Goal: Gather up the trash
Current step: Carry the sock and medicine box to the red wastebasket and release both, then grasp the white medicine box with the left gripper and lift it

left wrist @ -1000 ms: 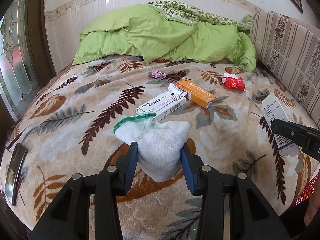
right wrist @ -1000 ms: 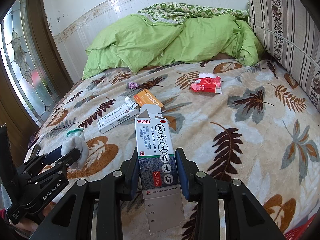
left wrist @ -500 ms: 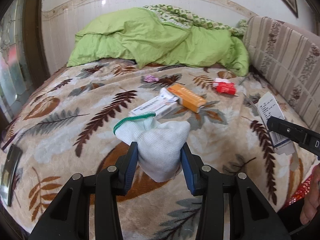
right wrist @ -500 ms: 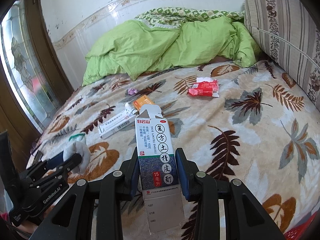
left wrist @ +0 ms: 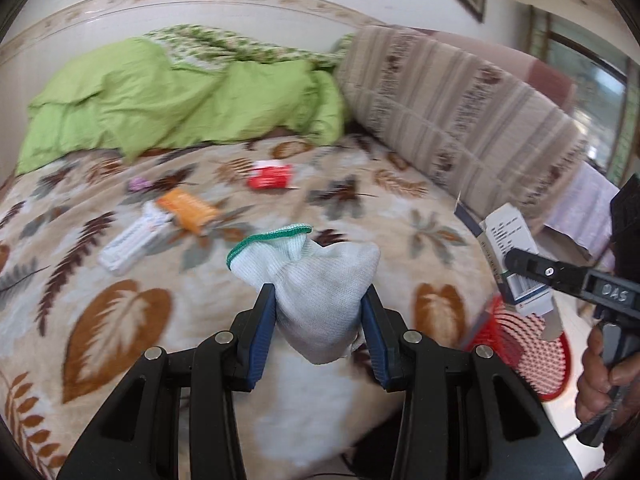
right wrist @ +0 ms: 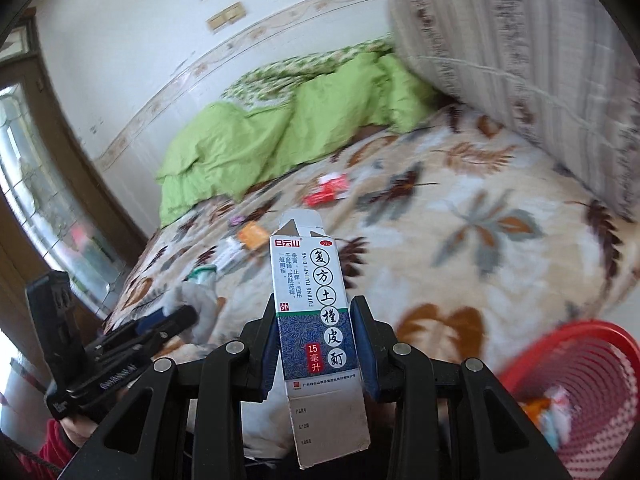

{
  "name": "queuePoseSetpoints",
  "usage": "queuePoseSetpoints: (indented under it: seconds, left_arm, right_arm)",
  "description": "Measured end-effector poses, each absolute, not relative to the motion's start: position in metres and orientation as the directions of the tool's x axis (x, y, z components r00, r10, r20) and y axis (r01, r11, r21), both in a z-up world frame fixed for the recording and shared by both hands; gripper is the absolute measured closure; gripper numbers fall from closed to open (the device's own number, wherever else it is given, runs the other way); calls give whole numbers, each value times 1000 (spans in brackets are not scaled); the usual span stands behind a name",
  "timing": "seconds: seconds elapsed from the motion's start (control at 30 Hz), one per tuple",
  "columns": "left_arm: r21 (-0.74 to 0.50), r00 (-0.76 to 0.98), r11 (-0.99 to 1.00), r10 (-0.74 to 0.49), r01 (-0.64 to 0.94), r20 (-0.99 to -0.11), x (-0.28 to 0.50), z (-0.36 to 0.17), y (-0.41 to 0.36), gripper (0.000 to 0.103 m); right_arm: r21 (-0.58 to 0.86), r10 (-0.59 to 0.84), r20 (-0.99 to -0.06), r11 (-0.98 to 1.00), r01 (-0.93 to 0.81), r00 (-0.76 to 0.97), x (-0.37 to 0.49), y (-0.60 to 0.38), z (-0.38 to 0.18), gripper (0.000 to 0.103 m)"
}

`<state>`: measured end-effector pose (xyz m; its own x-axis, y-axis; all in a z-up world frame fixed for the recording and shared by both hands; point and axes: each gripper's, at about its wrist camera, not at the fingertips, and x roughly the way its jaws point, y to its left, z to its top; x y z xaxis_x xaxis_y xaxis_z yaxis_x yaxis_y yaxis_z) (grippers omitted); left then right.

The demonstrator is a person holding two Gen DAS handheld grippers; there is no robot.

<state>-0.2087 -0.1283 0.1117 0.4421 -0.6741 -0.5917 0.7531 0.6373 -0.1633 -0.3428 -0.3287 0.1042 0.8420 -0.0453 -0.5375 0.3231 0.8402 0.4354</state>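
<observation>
The left hand-held gripper [left wrist: 318, 312] is clenched on a crumpled white knit glove with a green cuff [left wrist: 308, 276], held above the near edge of the leaf-patterned bed blanket [left wrist: 120, 320]. The right hand-held gripper [right wrist: 316, 344] grasps an upright white-and-blue medicine carton with its top flap open [right wrist: 314, 304]. Beyond the bed's corner stands a red plastic mesh waste basket [right wrist: 592, 376] (some wrappers lie inside), with bare pale floor beside it – open room there. An orange box [left wrist: 186, 210], a long white box [left wrist: 132, 240] and a red packet [left wrist: 270, 176] lie well apart from both grippers on the blanket. Since a second ago both views have swung right – the basket has come into sight, and the grips are unchanged.
</observation>
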Motion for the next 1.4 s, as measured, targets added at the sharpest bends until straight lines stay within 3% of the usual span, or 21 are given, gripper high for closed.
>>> queuePoseSetpoints:
  seconds: [0.37,0.4,0.43,0.47,0.53,0.7,0.93,1.17,1.4]
  left_arm:
    - [-159,149,307,-773,938,-617,-321,131,-262,63]
    - [-162,122,281,-771,946,-625,-329,129,-273,58]
    - [-159,98,253,-767,954,-634,-338,127,-285,45]
    - [-144,97,243,-762,959,-640,-346,126,-294,39]
    - [-119,110,239,-762,964,-638,-354,126,-300,35]
    - [-127,139,281,-759,951,-636,-331,127,-276,31]
    - [-151,285,476,-720,867,-632,-265,124,-210,28]
    - [-147,446,701,-585,698,-677,-191,103,-136,27]
    - [-184,496,843,-458,506,-738,-119,75,-70,27]
  right_arm:
    - [442,-250,-618,674,593,745,-476,-402,81,65]
    - [441,-258,-626,662,607,736,-482,-406,78,65]
    - [439,-267,-635,648,623,725,-486,-410,75,59]
    - [436,-276,-645,633,640,712,-491,-413,72,54]
    - [436,-300,-647,608,663,701,-500,-419,71,48]
    - [417,-325,-628,627,658,708,-500,-423,82,44]
    - [430,-198,-605,734,525,771,-434,-393,90,44]
    - [384,-64,-615,846,369,786,-360,-346,94,44]
    - [341,24,-632,906,250,774,-301,-307,95,44]
